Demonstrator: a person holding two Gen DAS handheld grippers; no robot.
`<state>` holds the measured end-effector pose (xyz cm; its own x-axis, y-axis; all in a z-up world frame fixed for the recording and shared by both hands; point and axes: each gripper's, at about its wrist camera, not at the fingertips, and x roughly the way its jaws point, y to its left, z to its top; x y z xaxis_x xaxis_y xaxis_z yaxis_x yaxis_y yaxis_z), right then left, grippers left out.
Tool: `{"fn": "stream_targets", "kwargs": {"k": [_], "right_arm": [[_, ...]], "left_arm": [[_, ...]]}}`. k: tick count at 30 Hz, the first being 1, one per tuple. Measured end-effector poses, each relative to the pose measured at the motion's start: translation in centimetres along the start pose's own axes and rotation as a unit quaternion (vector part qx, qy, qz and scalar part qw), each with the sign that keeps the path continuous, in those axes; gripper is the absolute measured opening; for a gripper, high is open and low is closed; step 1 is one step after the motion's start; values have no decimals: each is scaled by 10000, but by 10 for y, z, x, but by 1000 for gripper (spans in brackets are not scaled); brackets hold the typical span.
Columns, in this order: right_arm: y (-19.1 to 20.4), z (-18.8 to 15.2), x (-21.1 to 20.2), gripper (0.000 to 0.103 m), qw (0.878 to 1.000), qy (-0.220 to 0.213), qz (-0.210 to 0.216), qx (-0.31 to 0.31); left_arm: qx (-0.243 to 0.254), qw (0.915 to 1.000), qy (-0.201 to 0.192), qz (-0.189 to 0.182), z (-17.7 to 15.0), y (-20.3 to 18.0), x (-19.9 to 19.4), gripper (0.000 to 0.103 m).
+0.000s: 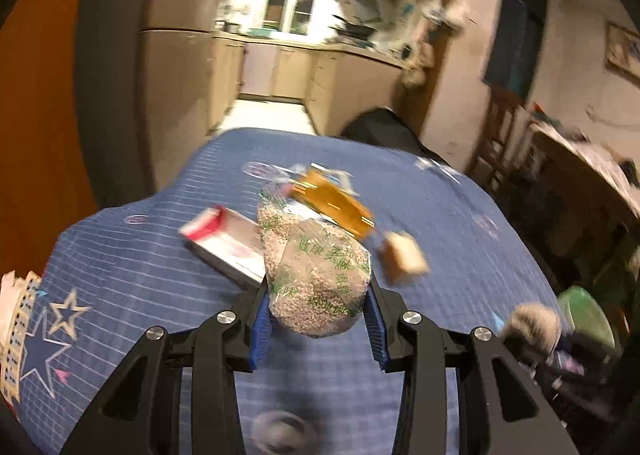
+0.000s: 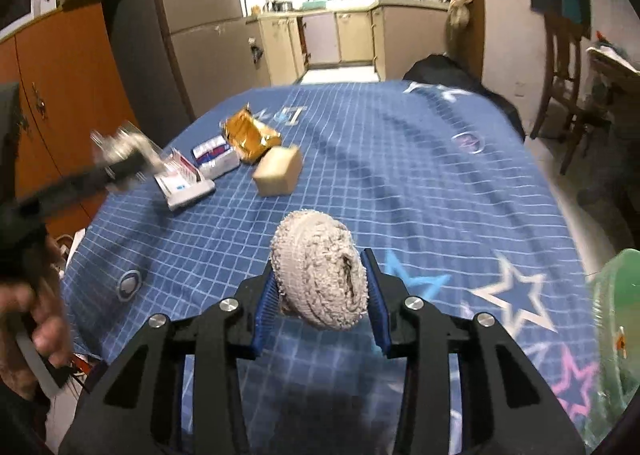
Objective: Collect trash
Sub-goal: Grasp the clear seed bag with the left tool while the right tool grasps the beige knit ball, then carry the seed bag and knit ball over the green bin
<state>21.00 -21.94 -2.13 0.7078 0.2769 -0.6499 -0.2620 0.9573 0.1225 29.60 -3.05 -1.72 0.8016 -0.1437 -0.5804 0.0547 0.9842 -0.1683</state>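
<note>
Left tongs (image 1: pixel 316 319) grip a clear bag of pellets (image 1: pixel 316 275); right tongs (image 2: pixel 320 295) grip a grey scrubbing ball (image 2: pixel 320 275). Ahead of both, on the blue surface (image 2: pixel 400 175), a gold wrapper (image 2: pixel 252 135), a tan block (image 2: pixel 278 171) and two small cartons (image 2: pixel 200 171) remain uncollected. A green bin (image 2: pixel 616 315) sits right of the right tongs.

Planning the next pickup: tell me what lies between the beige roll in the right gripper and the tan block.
In the right wrist view, only bare blue checked tablecloth lies between the beige roll and the tan block.
</note>
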Motion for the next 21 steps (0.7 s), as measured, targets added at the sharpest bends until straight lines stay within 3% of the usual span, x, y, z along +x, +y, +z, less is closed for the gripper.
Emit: {"fn": "stream_targets", "kwargs": {"k": [10, 21], "right_arm": [[-64, -9, -85, 38, 9962, -515, -547, 430], [-126, -7, -135, 38, 9890, -802, -1052, 667]], "left_arm": [[801, 9936, 96, -794, -25, -112, -7, 41], [1473, 9764, 52, -1580, -21, -217, -18, 41]]}}
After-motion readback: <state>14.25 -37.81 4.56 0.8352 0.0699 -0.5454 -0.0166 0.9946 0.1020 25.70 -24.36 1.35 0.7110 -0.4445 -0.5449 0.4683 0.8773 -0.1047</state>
